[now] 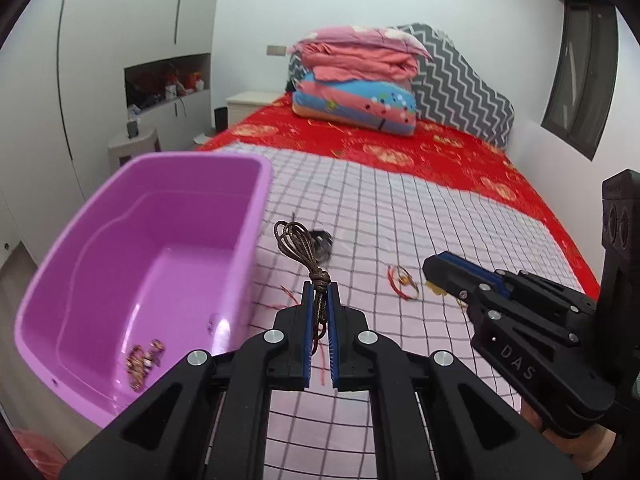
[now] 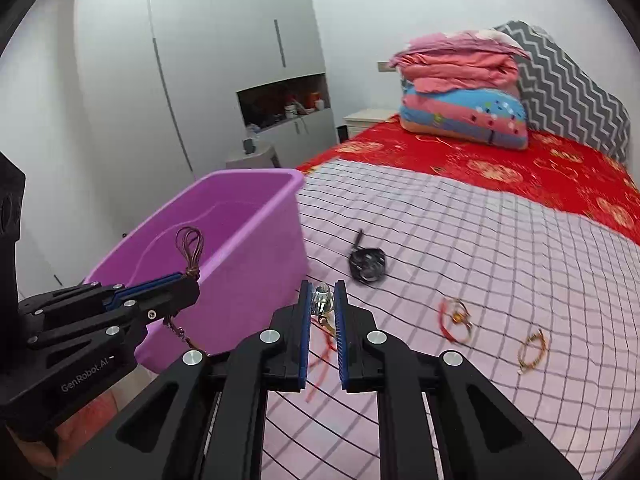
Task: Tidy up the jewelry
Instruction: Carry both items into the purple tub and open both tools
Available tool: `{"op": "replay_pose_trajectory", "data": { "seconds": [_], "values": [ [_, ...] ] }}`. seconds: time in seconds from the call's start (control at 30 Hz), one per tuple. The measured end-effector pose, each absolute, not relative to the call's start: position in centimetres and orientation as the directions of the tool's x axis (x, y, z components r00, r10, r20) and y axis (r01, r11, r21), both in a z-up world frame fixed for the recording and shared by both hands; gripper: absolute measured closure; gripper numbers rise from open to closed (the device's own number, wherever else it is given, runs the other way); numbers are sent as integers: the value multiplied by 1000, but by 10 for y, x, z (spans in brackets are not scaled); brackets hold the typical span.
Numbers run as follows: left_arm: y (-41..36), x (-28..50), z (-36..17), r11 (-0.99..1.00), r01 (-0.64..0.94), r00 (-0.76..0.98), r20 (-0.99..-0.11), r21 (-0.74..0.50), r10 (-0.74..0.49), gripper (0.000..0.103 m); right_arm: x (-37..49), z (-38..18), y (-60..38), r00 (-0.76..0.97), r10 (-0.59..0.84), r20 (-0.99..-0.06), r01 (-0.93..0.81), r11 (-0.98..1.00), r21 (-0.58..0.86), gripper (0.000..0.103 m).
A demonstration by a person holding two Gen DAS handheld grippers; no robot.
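I read the left gripper [image 1: 319, 290] as clamped narrowly on a brown cord necklace [image 1: 298, 242], gripped just below its knot, with the looped cords standing up beyond the fingertips and a thin chain end hanging below the jaws in the right wrist view. Directly to the left of this gripper, and close beside it, sits the purple plastic bin [image 1: 160, 184]; on its floor, near the corner closest to the gripper, lies a small beaded piece [image 1: 142, 360]. I read the right gripper [image 2: 323, 300] as closed narrowly on a clear faceted pendant [image 2: 322, 298], which sits between the blue pads [image 2: 305, 332] near the tips, and a red string [image 2: 322, 354] trails from it down onto the checked bedsheet [image 2: 460, 240] beneath the jaws. Ahead of the right gripper, slightly to its right, a dark bracelet [image 2: 366, 266] lies on the sheet. Farther to the right of that gripper I see a red-and-gold bracelet [image 2: 456, 320], and beyond it, well apart, a gold beaded bracelet [image 2: 532, 350]. The bin's near wall stands just left of the right gripper, and the left gripper is held in front of that wall, outside the rim. Far ahead of both grippers a stack of folded quilts [image 1: 356, 80] rests on the red bedcover [image 1: 400, 148].
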State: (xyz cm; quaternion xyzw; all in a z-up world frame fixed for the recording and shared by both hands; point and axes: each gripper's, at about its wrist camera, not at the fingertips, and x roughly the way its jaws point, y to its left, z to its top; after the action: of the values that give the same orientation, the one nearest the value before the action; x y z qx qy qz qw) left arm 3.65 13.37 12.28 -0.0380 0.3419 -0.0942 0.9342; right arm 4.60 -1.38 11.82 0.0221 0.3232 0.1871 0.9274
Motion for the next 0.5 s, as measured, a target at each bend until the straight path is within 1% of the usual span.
{"op": "replay_pose_trajectory", "data": {
  "seconds": [0.17,0.5],
  "values": [
    [170,44,130,989,80,775,-616,-125,-140,96,60,132,29,698,417,-582,-407,900,158,92],
    [248,58,116,989,-78,759,-650,-126,-23,96,84,133,109,616,507,-603,-530,833,159,92]
  ]
}}
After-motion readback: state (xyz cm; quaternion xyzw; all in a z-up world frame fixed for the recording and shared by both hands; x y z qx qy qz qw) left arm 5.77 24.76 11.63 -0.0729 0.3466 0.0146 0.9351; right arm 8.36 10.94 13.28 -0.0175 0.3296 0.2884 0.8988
